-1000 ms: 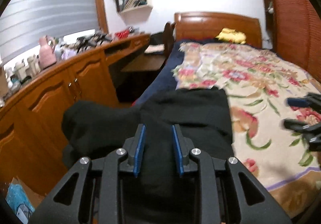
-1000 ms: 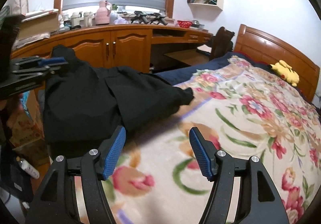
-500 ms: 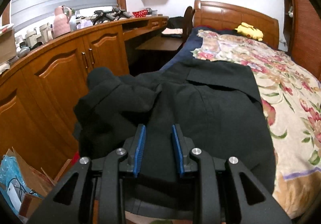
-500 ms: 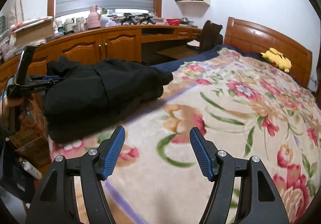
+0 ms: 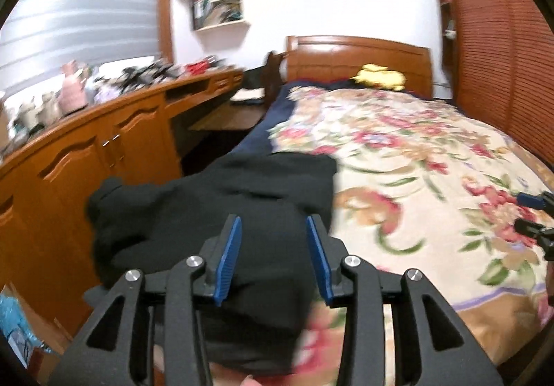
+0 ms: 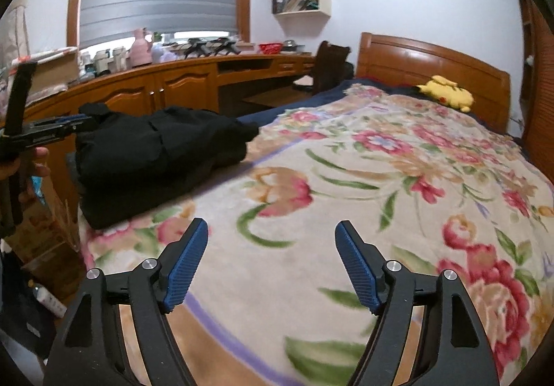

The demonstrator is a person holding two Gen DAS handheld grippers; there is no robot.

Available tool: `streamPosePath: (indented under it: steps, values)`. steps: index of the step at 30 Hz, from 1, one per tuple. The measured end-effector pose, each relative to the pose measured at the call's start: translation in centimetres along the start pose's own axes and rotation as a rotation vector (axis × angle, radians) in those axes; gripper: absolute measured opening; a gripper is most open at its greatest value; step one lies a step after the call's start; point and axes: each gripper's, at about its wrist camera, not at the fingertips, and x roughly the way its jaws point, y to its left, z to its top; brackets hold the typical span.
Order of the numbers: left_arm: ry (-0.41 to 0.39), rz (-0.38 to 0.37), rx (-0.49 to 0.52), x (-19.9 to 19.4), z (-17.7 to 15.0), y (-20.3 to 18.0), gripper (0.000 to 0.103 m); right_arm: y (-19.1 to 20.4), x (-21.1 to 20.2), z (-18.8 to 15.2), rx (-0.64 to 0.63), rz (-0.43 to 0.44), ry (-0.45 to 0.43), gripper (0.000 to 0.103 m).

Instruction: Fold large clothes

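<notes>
Over the black garment, both pairs of fingers have just been opening, apparently gripping nothing.

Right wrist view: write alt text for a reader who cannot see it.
Open right tongs hover over a floral blanket on a bed, holding nothing. A black garment lies bundled at the bed's left edge, with the left tongs beside it; a yellow plush toy sits near the wooden headboard.

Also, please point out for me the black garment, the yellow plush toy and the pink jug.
black garment [image 6: 155, 147]: right wrist view, on the folded top layer.
yellow plush toy [image 6: 446, 93]: right wrist view, on its body, near the headboard.
pink jug [image 6: 140, 48]: right wrist view, on its belly.
</notes>
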Motion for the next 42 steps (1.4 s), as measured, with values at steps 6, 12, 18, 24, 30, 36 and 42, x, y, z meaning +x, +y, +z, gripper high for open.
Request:
streamPosePath:
  steps: [6, 12, 18, 24, 30, 36, 42]
  values:
    - [-0.075, -0.132, 0.069, -1.2, 2.0, -8.1, 0.040, -2.5, -2.9, -1.4, 0.057, -0.079, -0.019, 0.080]
    - [-0.106, -0.256, 0.095, -2.2, 3.1, -14.8, 0.040, -5.6, -5.7, -2.5, 0.096, -0.172, -0.035, 0.080]
    - [-0.105, -0.320, 0.111, -2.8, 3.1, -19.4, 0.041, -8.5, -8.1, -3.5, 0.139, -0.230, -0.053, 0.080]
    - [-0.080, -0.342, 0.126, -2.0, 2.0, -23.0, 0.041, -10.6, -9.7, -4.6, 0.161, -0.284, -0.063, 0.080]
    - [-0.052, -0.323, 0.122, 0.2, 0.7, -26.9, 0.041, -12.7, -10.5, -6.0, 0.174, -0.353, -0.071, 0.080]
    - [-0.081, -0.314, 0.127, 1.0, -0.3, -30.4, 0.041, -15.0, -11.3, -7.4, 0.203, -0.397, -0.108, 0.080]
    - [-0.083, -0.329, 0.120, 2.4, -1.0, -32.7, 0.041, -16.9, -12.0, -8.4, 0.214, -0.452, -0.156, 0.080]
